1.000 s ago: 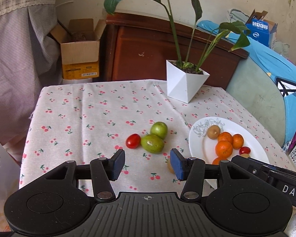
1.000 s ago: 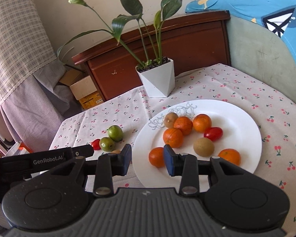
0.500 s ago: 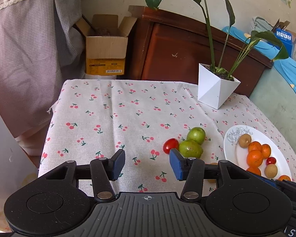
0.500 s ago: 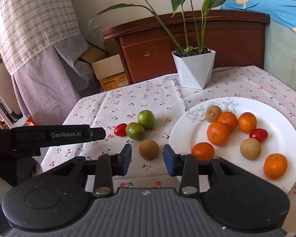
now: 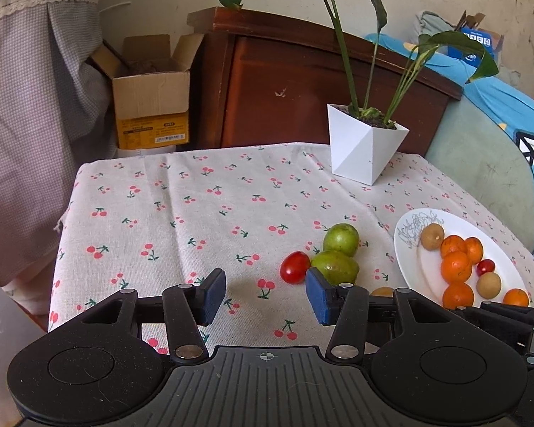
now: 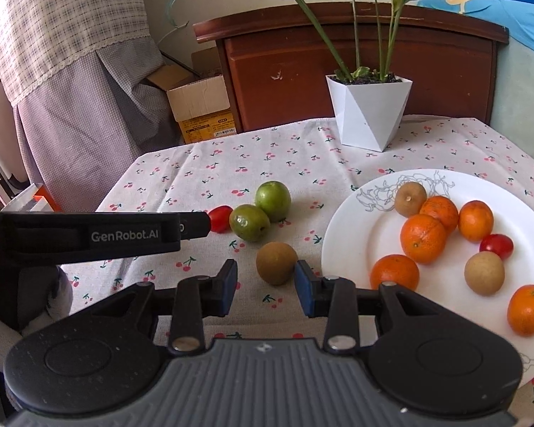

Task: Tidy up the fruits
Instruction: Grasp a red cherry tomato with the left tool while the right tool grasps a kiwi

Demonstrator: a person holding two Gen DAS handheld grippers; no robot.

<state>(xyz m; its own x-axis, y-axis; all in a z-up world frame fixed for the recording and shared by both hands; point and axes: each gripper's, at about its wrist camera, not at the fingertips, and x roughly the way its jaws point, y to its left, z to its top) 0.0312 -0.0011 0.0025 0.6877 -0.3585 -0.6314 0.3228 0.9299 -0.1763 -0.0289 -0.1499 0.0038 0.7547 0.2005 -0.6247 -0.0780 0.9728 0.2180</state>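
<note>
A white plate (image 6: 356,249) at the right holds several oranges, two brown fruits and a cherry tomato (image 6: 496,245); it also shows in the left wrist view (image 5: 409,249). On the cloth lie two green fruits (image 6: 272,201) (image 6: 249,222), a red tomato (image 6: 220,218) and a brown fruit (image 6: 276,262). My right gripper (image 6: 266,289) is open, just short of the brown fruit. My left gripper (image 5: 266,296) is open and empty, near the tomato (image 5: 294,267) and green fruits (image 5: 335,267).
A white angular plant pot (image 6: 368,110) stands at the back of the cherry-print tablecloth (image 5: 195,213). A wooden cabinet (image 5: 302,89) and a cardboard box (image 5: 149,99) stand behind the table. The left gripper body (image 6: 89,235) crosses the right wrist view.
Both grippers have moved left across the table. The right gripper now faces the brown fruit on the cloth instead of the plate. Both stay open.
</note>
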